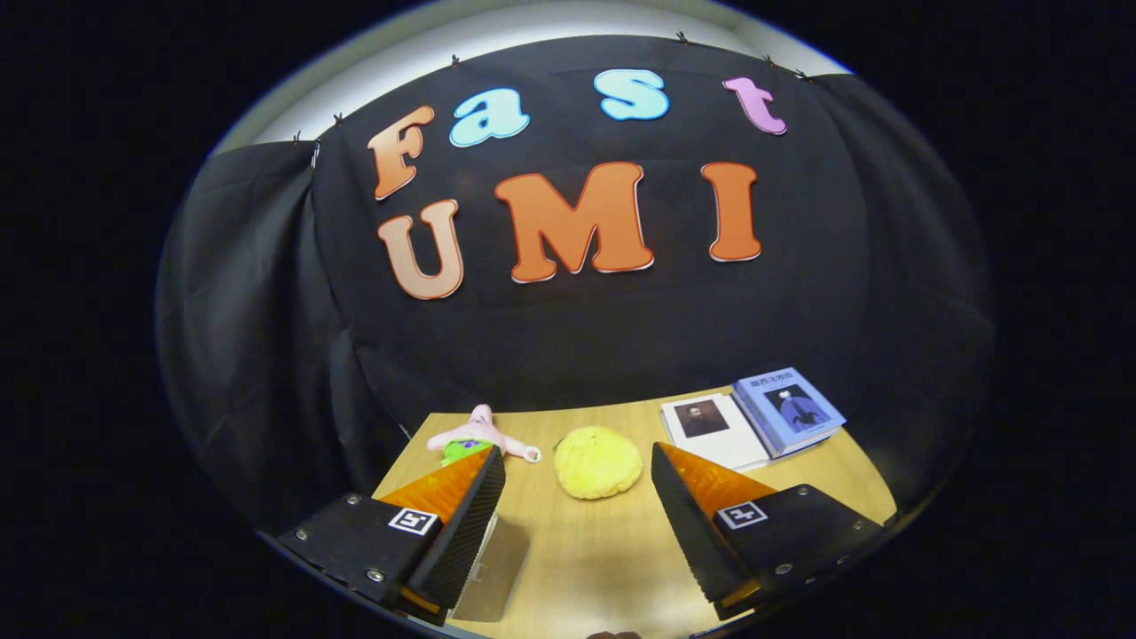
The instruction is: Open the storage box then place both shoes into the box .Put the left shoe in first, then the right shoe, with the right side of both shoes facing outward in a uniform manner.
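While your gripper (575, 453) hangs wide open and empty, a pale flat corner (493, 568) under its finger at 7 o'clock may be the storage box; you cannot tell. If so, expect a light, stiff, slick lid; pinch its edge. Beyond the fingers lie a yellow plush (599, 463) at 12, a pink toy (479, 433) at 11 and books (754, 422) at 1.

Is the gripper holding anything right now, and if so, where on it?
Nothing is held. The gripper is open, fingers wide apart over the bare table; the yellow plush toy lies just ahead of them, untouched.
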`<state>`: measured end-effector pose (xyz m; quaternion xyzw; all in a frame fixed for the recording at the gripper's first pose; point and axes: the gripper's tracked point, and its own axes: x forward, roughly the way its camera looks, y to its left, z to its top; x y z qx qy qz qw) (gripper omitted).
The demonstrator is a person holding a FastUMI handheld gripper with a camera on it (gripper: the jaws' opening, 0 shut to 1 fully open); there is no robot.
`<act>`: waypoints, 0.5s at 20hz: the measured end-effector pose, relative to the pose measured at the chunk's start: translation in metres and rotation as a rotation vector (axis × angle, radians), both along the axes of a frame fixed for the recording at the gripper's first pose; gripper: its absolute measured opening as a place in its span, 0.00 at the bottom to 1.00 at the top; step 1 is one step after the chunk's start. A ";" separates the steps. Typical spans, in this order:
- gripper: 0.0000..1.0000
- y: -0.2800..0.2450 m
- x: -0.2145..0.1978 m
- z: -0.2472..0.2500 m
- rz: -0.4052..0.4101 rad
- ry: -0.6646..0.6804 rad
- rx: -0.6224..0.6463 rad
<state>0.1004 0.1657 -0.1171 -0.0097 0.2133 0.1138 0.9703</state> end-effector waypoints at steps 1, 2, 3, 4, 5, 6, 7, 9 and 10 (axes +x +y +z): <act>0.98 -0.016 0.005 0.008 -0.017 -0.018 -0.017; 0.98 -0.028 0.010 0.016 -0.030 -0.042 -0.029; 0.98 -0.040 0.015 0.022 -0.048 -0.060 -0.046; 0.98 -0.051 0.015 0.029 -0.061 -0.077 -0.056; 0.98 -0.058 0.017 0.039 -0.069 -0.100 -0.058; 0.98 -0.065 0.017 0.047 -0.073 -0.107 -0.059; 0.98 -0.072 0.016 0.058 -0.096 -0.143 -0.038; 0.98 -0.083 0.024 0.078 -0.123 -0.192 -0.030; 0.98 -0.086 0.022 0.079 -0.124 -0.196 -0.026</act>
